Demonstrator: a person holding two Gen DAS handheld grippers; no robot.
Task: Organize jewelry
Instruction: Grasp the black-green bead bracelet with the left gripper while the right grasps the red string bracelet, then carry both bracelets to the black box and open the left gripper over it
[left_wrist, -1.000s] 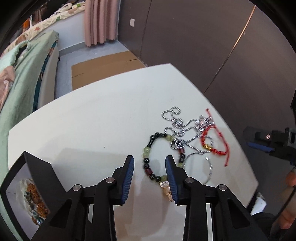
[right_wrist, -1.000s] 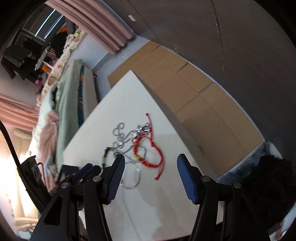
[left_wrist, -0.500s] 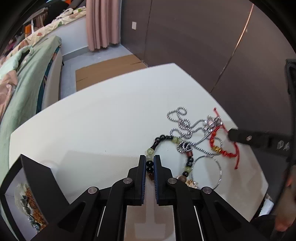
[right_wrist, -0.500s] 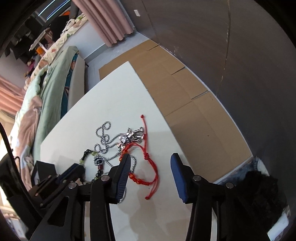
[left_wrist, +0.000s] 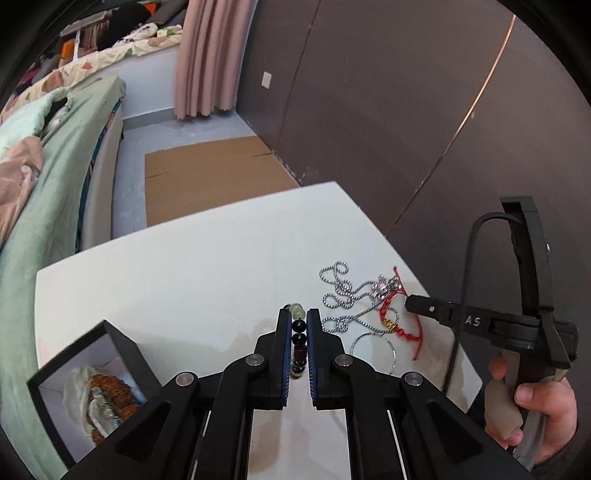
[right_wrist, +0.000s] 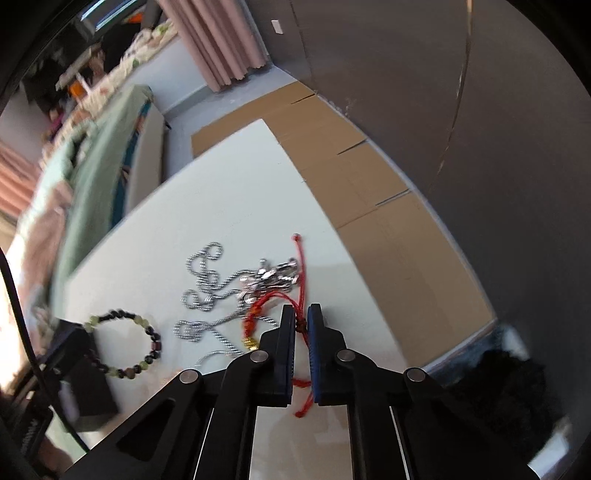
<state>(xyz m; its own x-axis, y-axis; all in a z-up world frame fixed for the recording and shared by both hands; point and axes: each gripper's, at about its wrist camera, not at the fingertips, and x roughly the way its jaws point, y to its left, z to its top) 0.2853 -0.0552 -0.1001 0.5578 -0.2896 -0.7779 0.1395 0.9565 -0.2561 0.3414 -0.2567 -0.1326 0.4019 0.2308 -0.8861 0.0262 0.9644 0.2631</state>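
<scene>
Left tool (left_wrist: 299, 334), fingers drawn narrow, clamps the bead bracelet (left_wrist: 298, 345); a second ago these fingers stood wide on either side of its lower arc, and half a second ago they had just closed. In the right-wrist view the bracelet (right_wrist: 127, 343) hangs as a ring from that tool, which shows there only as a dark blurred block at the left edge. Right tool (right_wrist: 302, 325), wide a second ago and still parted half a second ago, is now narrow and pinches the red cord (right_wrist: 301, 325) at a knot; the cord's loose end trails below the fingers. The silver chain (left_wrist: 341, 291) and wire hoop (left_wrist: 373, 343) lie on the white desk (left_wrist: 184, 280) in the same tangle as before. An open black box (left_wrist: 85, 384) holding jewelry stands at the desk's near left corner.
</scene>
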